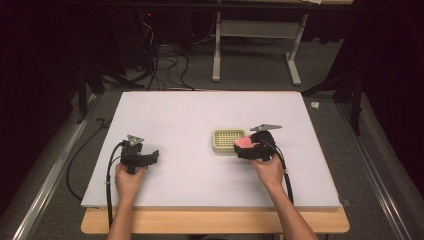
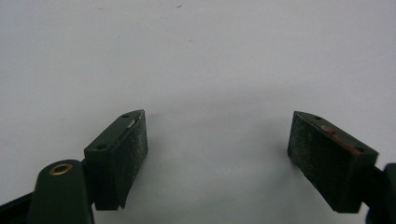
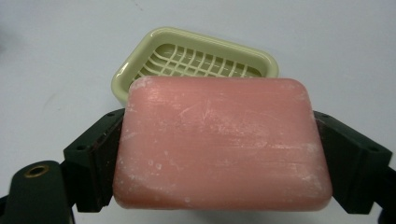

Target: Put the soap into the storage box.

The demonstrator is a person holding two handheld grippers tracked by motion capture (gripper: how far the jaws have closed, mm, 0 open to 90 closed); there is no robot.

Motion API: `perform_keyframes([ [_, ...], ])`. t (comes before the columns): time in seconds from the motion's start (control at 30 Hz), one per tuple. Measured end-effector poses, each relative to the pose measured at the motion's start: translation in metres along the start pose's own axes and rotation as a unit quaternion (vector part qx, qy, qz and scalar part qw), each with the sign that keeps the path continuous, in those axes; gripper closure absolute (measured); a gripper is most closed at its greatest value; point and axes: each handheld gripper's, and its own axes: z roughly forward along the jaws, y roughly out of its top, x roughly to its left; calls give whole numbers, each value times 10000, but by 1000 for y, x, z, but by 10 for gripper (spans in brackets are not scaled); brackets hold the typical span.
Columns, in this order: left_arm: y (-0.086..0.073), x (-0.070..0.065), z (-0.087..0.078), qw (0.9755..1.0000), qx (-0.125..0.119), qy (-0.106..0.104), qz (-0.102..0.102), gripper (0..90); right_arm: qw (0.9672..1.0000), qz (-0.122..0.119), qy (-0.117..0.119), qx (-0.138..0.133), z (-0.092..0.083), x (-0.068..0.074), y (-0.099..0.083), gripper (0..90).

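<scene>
A pink bar of soap (image 3: pixel 219 142) is clamped between the two black jaws of my right gripper (image 3: pixel 219 154), which is shut on its short sides. In the high view the soap (image 1: pixel 243 142) and right gripper (image 1: pixel 246 145) hover at the right edge of a pale green soap dish (image 1: pixel 227 140) with a grid insert. The dish (image 3: pixel 196 60) lies just beyond the soap in the right gripper view. My left gripper (image 1: pixel 154 155) rests at the left on the white board, open, with bare board between its pads (image 2: pixel 130 154).
The white board (image 1: pixel 200 115) lies on a wooden table (image 1: pixel 215 222). Cables trail from both grippers toward the front edge. Beyond the board are floor cables (image 1: pixel 165 65) and a white table frame (image 1: pixel 255 45).
</scene>
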Motion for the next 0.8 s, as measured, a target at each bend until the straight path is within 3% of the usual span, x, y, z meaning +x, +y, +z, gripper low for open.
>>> perform_keyframes([
  [0.3,0,0,0,10000,-3,3,0,205,9999,-64,-23,100,14,8,15,136],
  [0.47,0,0,0,10000,7,4,4,206,9999,-13,89,117,21,9,22,136],
  [0.8,0,0,0,10000,1,5,6,205,9996,47,61,274,36,13,34,136],
])
